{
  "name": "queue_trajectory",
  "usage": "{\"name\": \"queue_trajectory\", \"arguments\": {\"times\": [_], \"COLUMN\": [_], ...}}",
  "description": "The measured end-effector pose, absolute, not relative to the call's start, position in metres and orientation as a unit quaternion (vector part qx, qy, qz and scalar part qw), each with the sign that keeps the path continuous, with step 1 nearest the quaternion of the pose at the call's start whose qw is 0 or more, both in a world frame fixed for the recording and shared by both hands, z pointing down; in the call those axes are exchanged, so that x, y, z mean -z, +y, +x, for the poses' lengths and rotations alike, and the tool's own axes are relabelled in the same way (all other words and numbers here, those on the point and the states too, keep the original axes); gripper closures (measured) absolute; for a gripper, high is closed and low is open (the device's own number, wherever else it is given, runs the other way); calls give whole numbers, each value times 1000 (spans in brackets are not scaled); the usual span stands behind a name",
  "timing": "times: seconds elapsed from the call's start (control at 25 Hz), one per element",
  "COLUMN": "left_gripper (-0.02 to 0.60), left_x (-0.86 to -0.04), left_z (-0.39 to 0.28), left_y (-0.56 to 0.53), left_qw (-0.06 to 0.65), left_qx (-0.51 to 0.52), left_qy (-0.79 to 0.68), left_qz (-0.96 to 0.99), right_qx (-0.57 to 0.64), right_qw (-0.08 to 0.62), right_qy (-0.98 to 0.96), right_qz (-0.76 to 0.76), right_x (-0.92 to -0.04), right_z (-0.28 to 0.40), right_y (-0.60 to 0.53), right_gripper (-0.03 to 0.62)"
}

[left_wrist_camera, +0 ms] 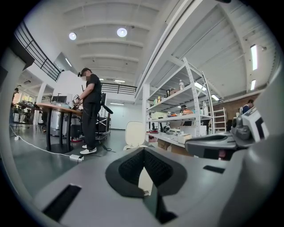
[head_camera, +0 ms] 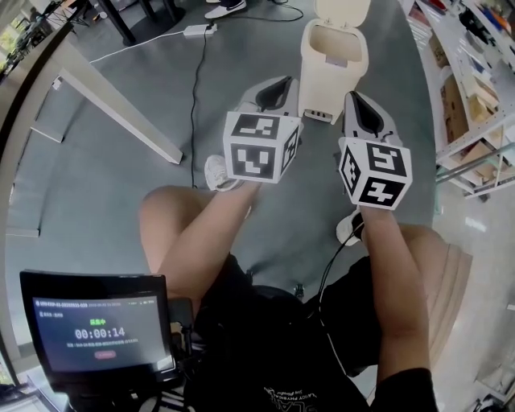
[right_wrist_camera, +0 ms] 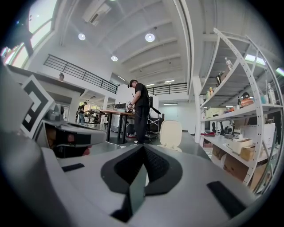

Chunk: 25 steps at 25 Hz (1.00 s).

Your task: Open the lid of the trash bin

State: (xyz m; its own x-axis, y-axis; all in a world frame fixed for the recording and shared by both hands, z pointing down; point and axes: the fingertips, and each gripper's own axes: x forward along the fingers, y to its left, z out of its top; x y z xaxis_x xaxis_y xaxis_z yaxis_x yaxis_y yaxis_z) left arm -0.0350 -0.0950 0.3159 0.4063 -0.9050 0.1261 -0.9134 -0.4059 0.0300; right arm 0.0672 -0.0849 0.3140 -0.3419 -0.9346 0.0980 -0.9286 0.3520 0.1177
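Observation:
The cream trash bin (head_camera: 334, 60) stands on the grey floor ahead of me, its lid (head_camera: 342, 10) raised upright behind the open mouth. The left gripper (head_camera: 278, 83) hovers just left of the bin's front, and the right gripper (head_camera: 358, 98) just right of it; neither touches the bin. In the left gripper view the upright lid (left_wrist_camera: 134, 133) shows beyond the left gripper (left_wrist_camera: 143, 150), whose jaws are shut on nothing. In the right gripper view the lid (right_wrist_camera: 171, 134) stands past the right gripper (right_wrist_camera: 143, 147), also shut and empty.
White shelving (head_camera: 475, 96) with boxes lines the right side. A table's white foot (head_camera: 121, 113) lies on the floor at left, beside a black cable (head_camera: 193, 96) and a power strip (head_camera: 199, 30). A timer screen (head_camera: 96, 326) sits at lower left. A person (left_wrist_camera: 91, 115) stands at a far table.

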Motion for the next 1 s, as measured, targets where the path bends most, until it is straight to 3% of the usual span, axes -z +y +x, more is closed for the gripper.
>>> {"name": "queue_trajectory", "arguments": {"times": [1.0], "left_gripper": [583], "left_x": [-314], "left_z": [-41], "left_y": [-94], "left_qw": [46], "left_qx": [-41], "left_qy": [-549], "left_qz": [834], "right_qx": [27], "right_qw": [72], "right_qy": [-818], "right_qz": [570], "right_x": [-311], "right_z": [62], "right_y": [-83], "right_gripper": [591]}}
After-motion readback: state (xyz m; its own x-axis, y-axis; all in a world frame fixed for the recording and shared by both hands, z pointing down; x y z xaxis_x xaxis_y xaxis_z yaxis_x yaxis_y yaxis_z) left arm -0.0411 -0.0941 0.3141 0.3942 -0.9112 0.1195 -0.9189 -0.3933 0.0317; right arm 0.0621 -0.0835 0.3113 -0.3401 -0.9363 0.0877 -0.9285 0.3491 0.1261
